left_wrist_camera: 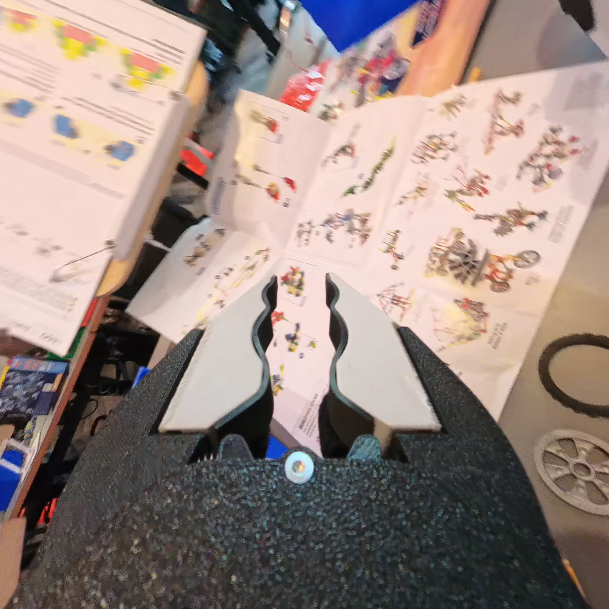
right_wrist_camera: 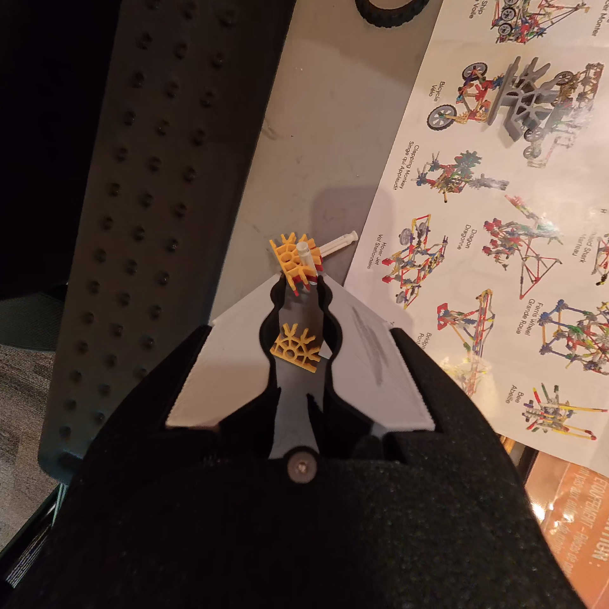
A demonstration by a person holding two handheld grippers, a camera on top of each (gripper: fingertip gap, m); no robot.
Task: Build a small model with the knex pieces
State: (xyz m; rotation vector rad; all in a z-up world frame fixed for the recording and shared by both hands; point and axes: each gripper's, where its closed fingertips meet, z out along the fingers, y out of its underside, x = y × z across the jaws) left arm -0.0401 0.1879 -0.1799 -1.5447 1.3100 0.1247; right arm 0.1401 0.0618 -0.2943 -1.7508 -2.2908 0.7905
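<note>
My right gripper (right_wrist_camera: pixel 300 286) is clamped at its tips on a small assembly (right_wrist_camera: pixel 296 260): yellow connector, red piece, white rod pointing away along the fingers. A loose yellow connector (right_wrist_camera: pixel 296 348) lies on the table below the fingers. My left gripper (left_wrist_camera: pixel 301 280) hangs agape and empty over the instruction sheet (left_wrist_camera: pixel 412 197), so right is nearer.

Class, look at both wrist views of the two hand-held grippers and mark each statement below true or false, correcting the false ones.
1. The right hand-held gripper is shut on a small toy piece of yellow connectors and white rods. True.
2. The left hand-held gripper holds a black tyre. False: it is open and empty; the black tyre lies apart on the table.
3. A second yellow connector lies on the table under the right gripper's fingers. True.
4. The folded instruction sheet is plain white. False: it bears coloured pictures of models.
</note>
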